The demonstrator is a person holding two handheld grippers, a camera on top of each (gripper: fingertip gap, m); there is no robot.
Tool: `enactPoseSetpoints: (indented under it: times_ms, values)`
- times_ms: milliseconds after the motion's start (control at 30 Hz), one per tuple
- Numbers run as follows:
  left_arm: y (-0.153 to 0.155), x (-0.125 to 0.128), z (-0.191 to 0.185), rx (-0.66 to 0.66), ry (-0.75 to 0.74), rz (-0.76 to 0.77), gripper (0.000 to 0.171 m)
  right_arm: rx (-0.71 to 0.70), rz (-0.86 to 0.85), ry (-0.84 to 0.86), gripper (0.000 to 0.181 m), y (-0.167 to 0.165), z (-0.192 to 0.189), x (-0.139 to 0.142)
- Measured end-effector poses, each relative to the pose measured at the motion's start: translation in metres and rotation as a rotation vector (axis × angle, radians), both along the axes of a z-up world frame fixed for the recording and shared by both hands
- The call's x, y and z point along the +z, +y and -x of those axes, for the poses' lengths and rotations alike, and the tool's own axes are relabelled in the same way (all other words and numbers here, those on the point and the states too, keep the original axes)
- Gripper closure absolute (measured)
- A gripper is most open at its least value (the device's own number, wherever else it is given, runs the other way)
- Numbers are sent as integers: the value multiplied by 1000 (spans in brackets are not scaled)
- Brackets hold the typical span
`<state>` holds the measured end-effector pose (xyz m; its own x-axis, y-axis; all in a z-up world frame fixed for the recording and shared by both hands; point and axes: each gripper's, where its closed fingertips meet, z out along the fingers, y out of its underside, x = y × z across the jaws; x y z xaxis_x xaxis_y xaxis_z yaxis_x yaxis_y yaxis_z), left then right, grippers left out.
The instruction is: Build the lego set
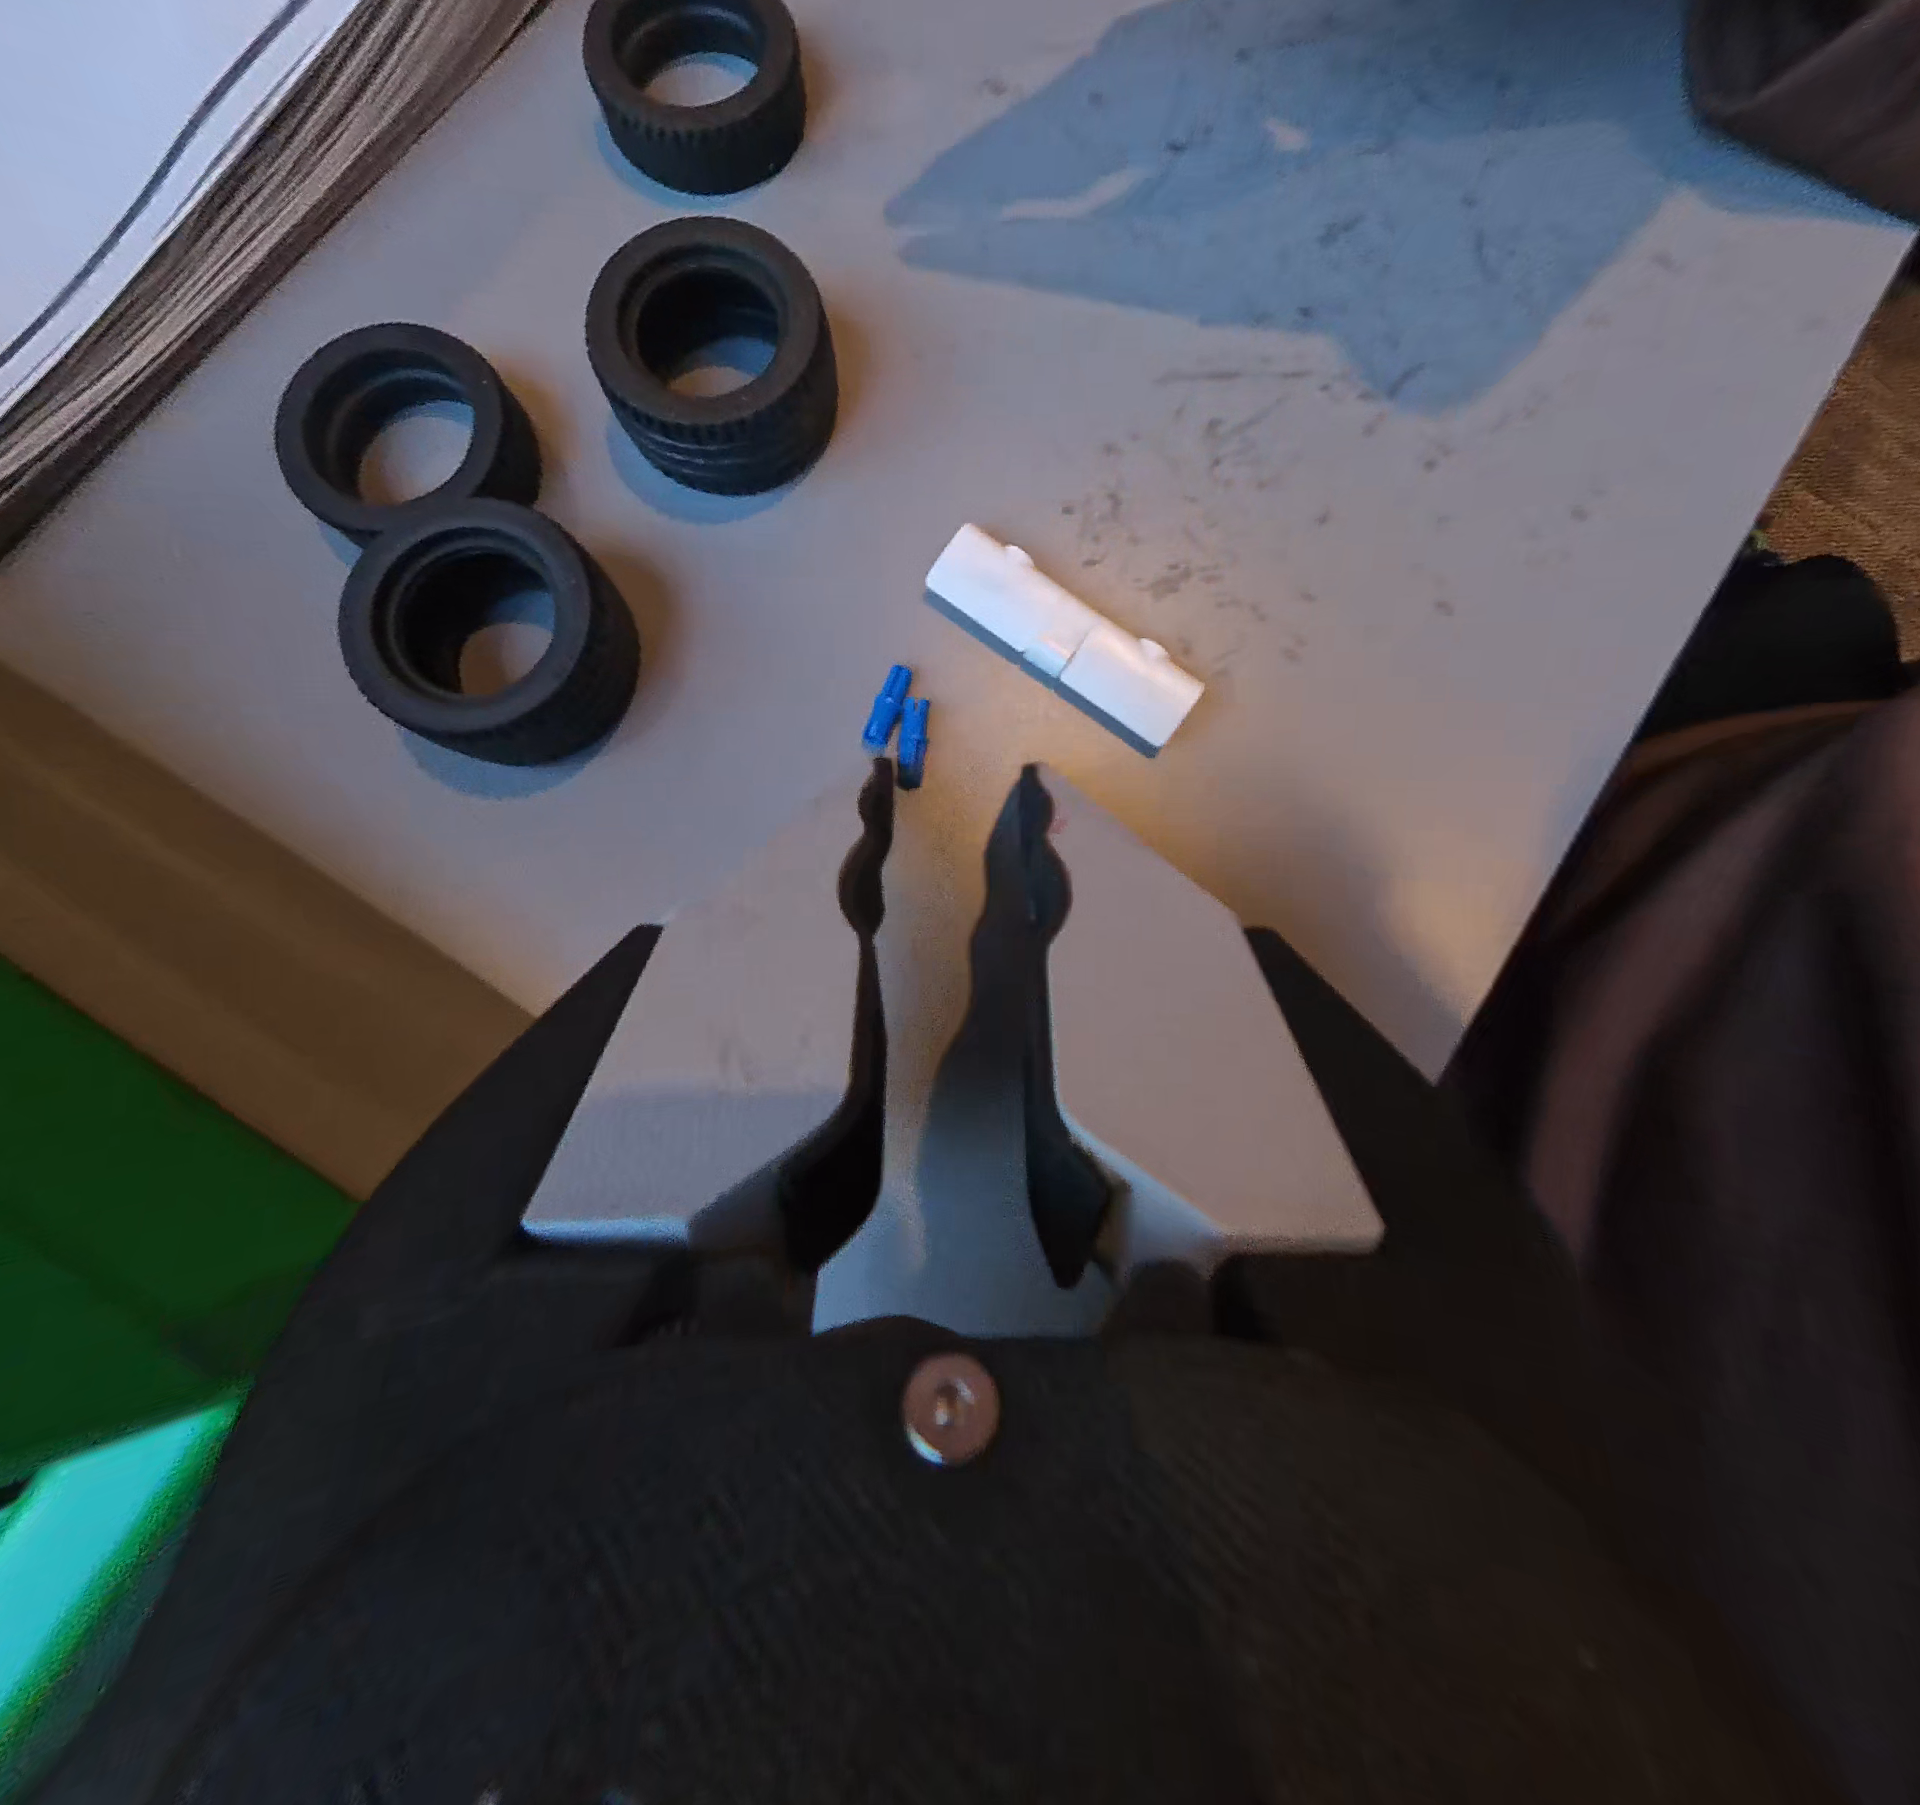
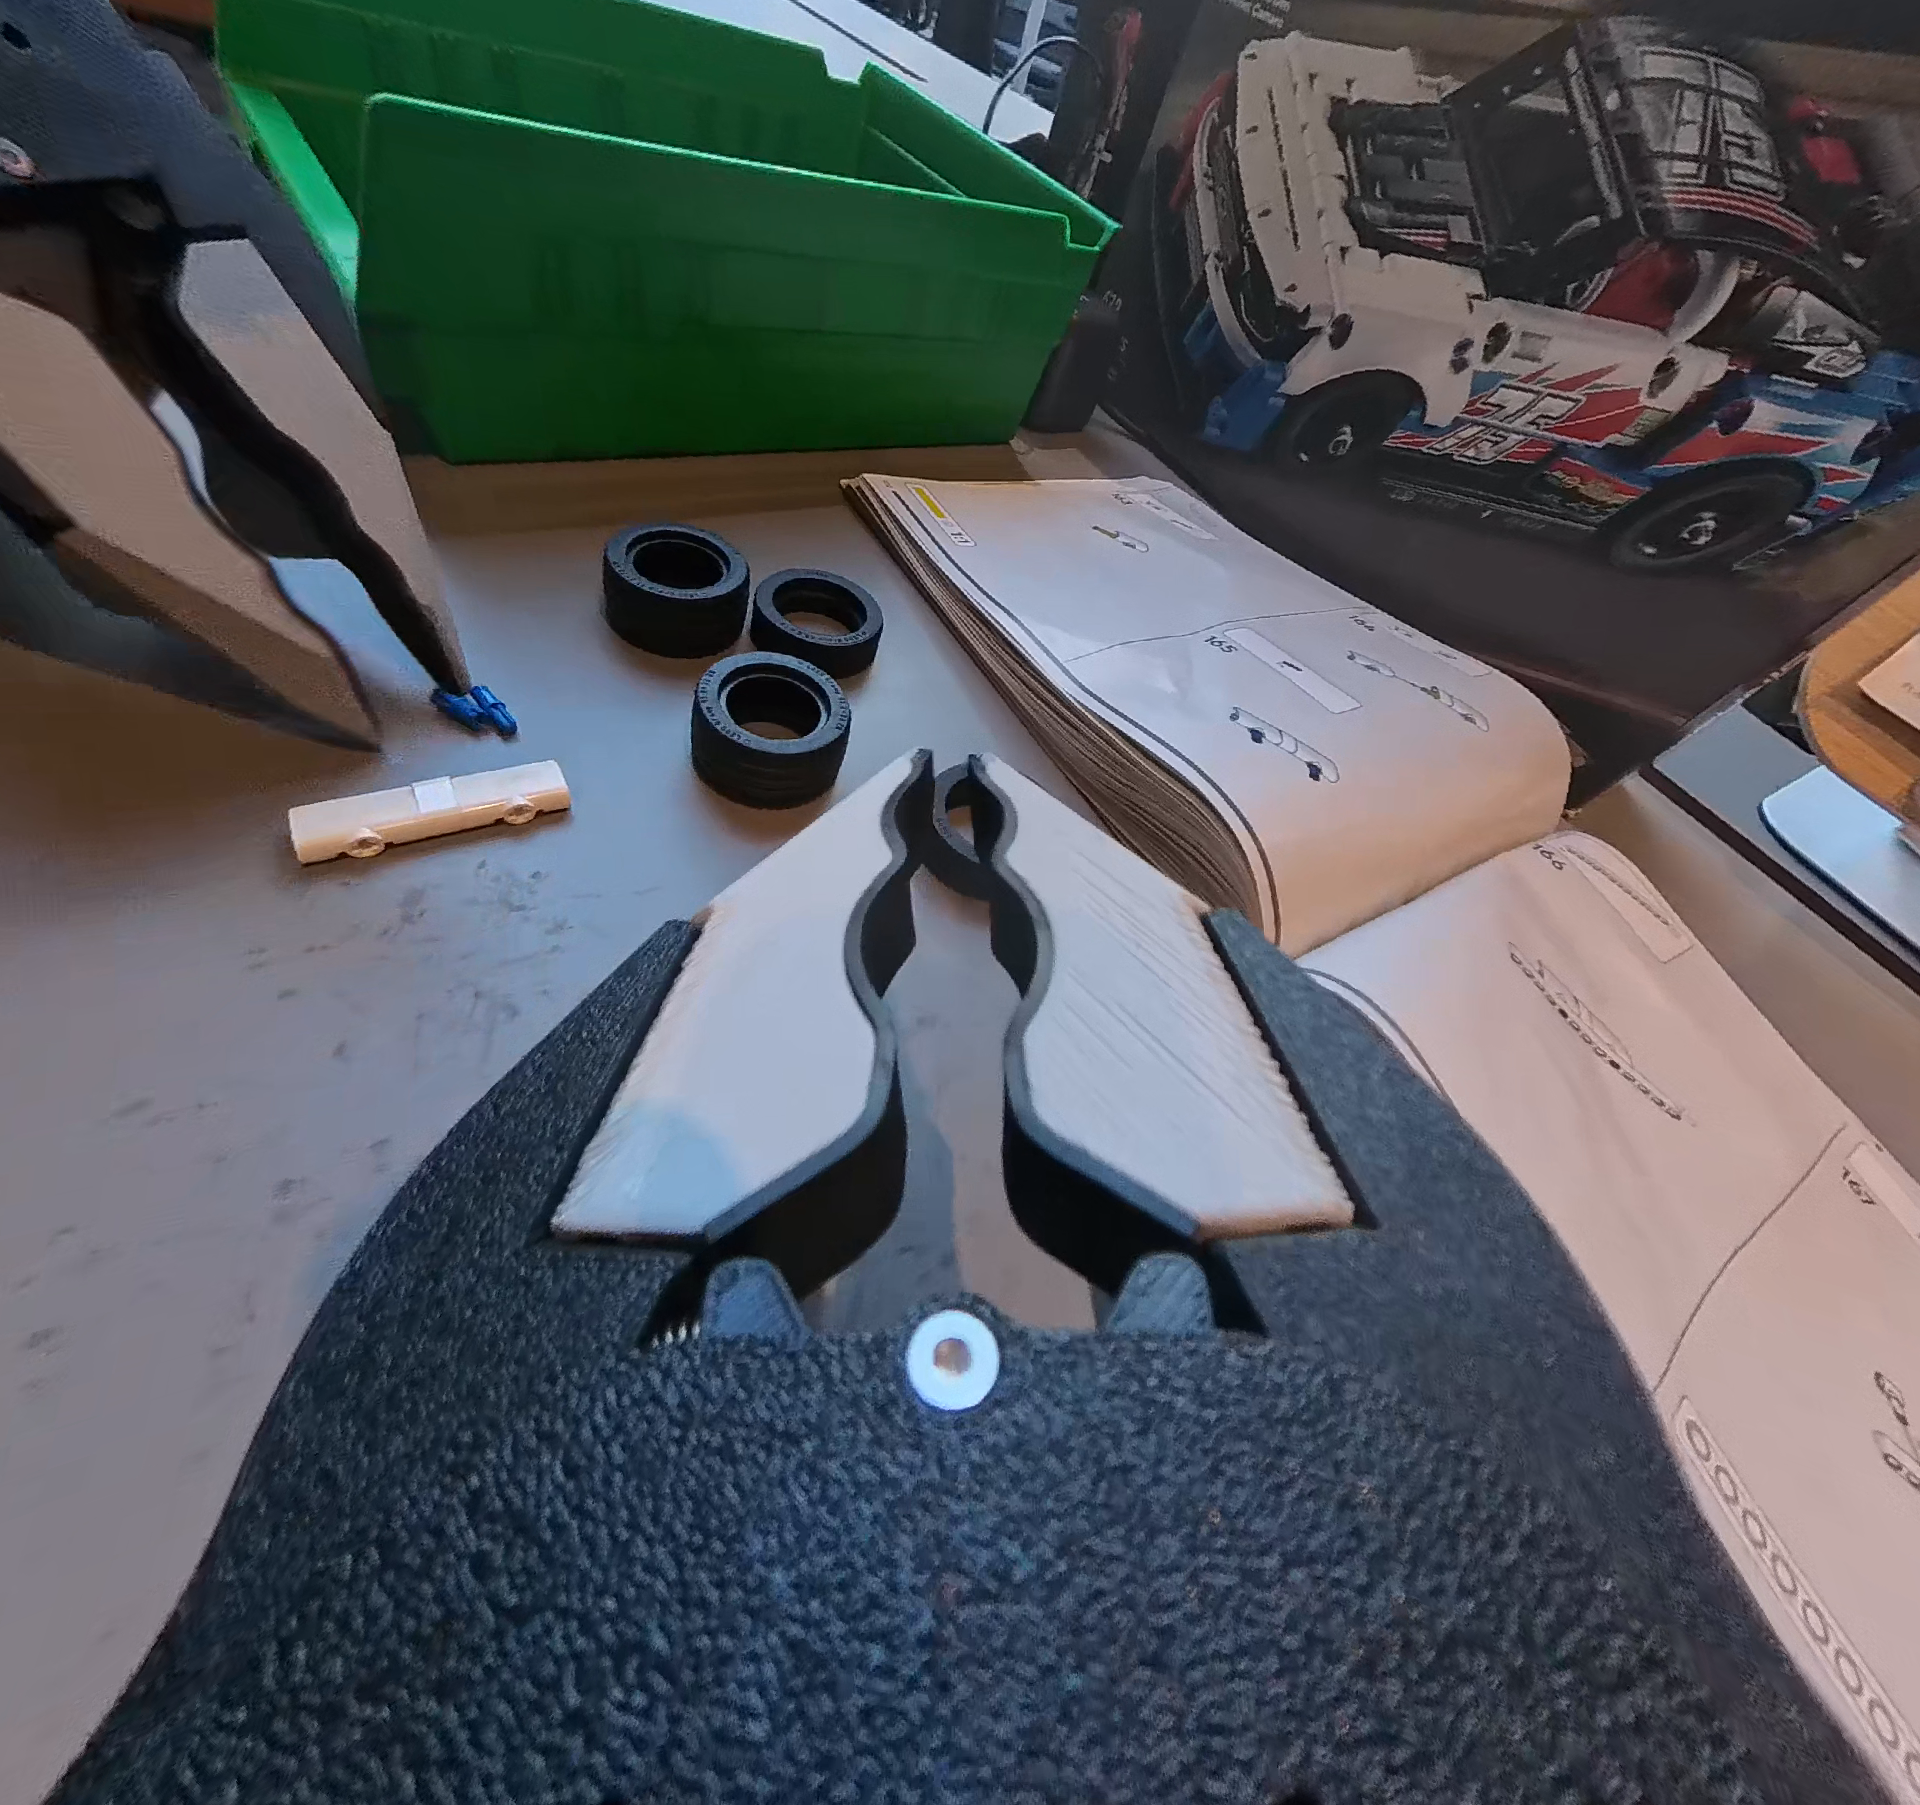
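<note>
Down at the table, two grippers by the loose lego parts.

Seen from the left wrist, the left gripper [image 1: 956, 773] has its fingers parted and empty, one tip right at the two blue pins [image 1: 898, 722] lying side by side on the grey table [image 1: 1195, 467]; a white beam [image 1: 1062, 637] lies just beyond the tips, and four black tyres [image 1: 488, 612] sit apart to the left, with a thick booklet's edge [image 1: 208, 228] past them. From the right wrist, the right gripper [image 2: 951, 766] is nearly closed at its tips, with nothing between them, hovering near the tyres [image 2: 769, 729]. Behind stand two nested green bins [image 2: 717, 301]; what they contain cannot be seen from here. An open instruction booklet [image 2: 1247, 675] and the set's box [image 2: 1507, 280] lie to the right.
</note>
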<state>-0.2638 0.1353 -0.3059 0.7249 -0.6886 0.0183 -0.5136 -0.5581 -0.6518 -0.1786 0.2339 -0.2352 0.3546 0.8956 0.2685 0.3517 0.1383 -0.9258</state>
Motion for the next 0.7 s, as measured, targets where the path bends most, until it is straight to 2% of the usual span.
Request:
enactPoseSetpoints:
  times_ms: [67, 167, 333, 433, 533, 600, 633, 700]
  values:
    - [-3, 0, 6, 11, 4, -8, 147, 12, 3, 10, 174, -6, 1, 2]
    - [-10, 0, 15, 16, 1, -8, 147, 127, 67, 21, 173, -33, 13, 3]
    - [-5, 3, 17, 9, 25, -46, 146, 267, 101, -103, 172, -66, 42, -12]
    - [7, 4, 12, -9, 48, -72, 149, 283, 118, -168, 172, -69, 54, -22]
    - [8, 0, -1, -56, 10, -32, 158, 302, 148, -204, 172, -71, 59, -29]
    - [8, 0, -2, -53, 12, -17, 160, 336, 168, -231, 172, -74, 63, -33]
    - [7, 0, 0, -52, 22, -18, 168, 352, 170, -255, 172, -75, 66, -36]
    - [5, 0, 3, -51, 33, -31, 168, 379, 160, -322, 170, -74, 71, -43]
